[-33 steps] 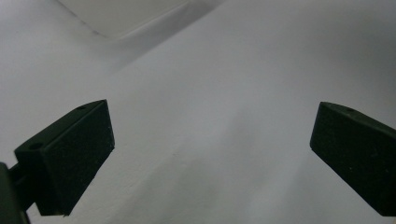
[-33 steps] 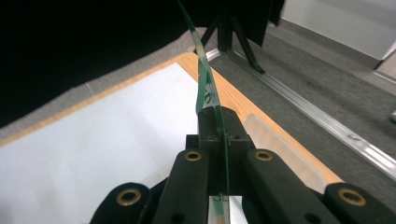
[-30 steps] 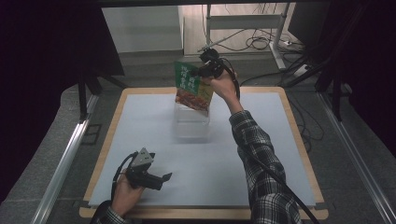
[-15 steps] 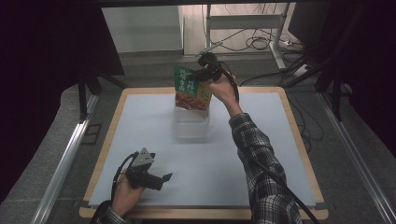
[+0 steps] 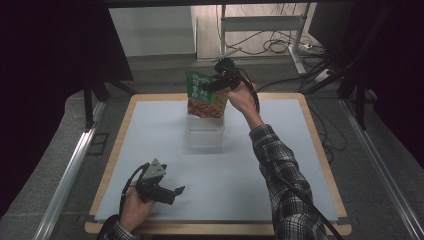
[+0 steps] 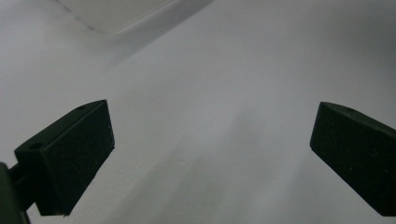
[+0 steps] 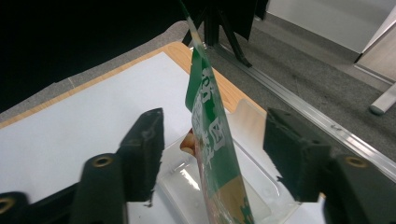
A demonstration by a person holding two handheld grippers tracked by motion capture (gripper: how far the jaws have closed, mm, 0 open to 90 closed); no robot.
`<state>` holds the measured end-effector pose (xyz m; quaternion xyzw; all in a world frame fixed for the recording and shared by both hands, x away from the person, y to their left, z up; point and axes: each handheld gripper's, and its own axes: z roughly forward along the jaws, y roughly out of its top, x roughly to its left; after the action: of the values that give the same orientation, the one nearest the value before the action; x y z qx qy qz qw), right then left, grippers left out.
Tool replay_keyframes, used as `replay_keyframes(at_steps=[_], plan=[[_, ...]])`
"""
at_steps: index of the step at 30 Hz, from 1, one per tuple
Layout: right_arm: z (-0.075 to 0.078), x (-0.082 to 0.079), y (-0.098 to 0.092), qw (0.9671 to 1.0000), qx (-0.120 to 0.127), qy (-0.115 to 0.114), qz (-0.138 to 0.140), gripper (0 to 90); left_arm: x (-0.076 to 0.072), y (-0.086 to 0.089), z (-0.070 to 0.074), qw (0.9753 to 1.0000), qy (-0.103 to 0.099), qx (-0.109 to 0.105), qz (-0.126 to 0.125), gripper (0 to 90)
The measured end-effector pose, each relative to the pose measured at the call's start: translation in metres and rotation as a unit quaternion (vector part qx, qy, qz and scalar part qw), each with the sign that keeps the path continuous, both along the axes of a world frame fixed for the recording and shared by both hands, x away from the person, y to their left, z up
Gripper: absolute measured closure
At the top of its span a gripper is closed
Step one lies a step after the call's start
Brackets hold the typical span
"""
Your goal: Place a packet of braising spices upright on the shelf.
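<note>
High view, left side: left gripper [image 5: 176, 190] held low near the counter's near-left corner, in a hand [image 5: 134, 206] entering from the bottom edge; fingers spread open, nothing between them.
Left gripper view: two black fingers [image 6: 70, 154] far apart over bare pale counter surface [image 6: 210, 93]; corner of a clear container [image 6: 116, 14] at the top left, well apart from the fingers.
Counter: wood-edged board with a pale sheet on top [image 5: 150, 130].
High view, centre: clear plastic container [image 5: 204, 132] standing on the counter's far half; green snack pouch [image 5: 204, 96] upright above it, lower end at or inside the container's opening, top tilted slightly left.
High view, right of centre: right gripper [image 5: 214, 86] at the pouch's upper part, held by a hand [image 5: 241, 96] with a plaid sleeve [image 5: 280, 170] reaching in from the bottom right.
Right gripper view: pouch [image 7: 210, 140] seen edge-on, standing between the two fingers [image 7: 142, 149]; gap visible on both sides, fingers open and not touching it; lower end of the pouch down in the container [image 7: 252, 140].
Right edge: metal rail [image 5: 385, 175] along the floor beside the counter; cables [image 5: 280, 47] on the floor beyond the far edge.
</note>
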<state>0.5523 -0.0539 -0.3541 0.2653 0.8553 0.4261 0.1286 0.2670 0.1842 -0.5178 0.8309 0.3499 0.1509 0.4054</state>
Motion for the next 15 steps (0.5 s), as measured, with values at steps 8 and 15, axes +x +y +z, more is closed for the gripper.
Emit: replay_keyframes(at_steps=[8,15], plan=[[-0.0008,-0.0057,-0.0005,0.9998,-0.012,-0.013,0.002,17.4,0.0,-0.0011,-0.0006,1.0,0.001,0.003,-0.002,0.0],[0.0005,-0.0085,-0.0049,0.9998,-0.008,-0.018,0.003,7.9,0.0,-0.0016,-0.0011,1.0,0.002,0.004,-0.003,0.0]])
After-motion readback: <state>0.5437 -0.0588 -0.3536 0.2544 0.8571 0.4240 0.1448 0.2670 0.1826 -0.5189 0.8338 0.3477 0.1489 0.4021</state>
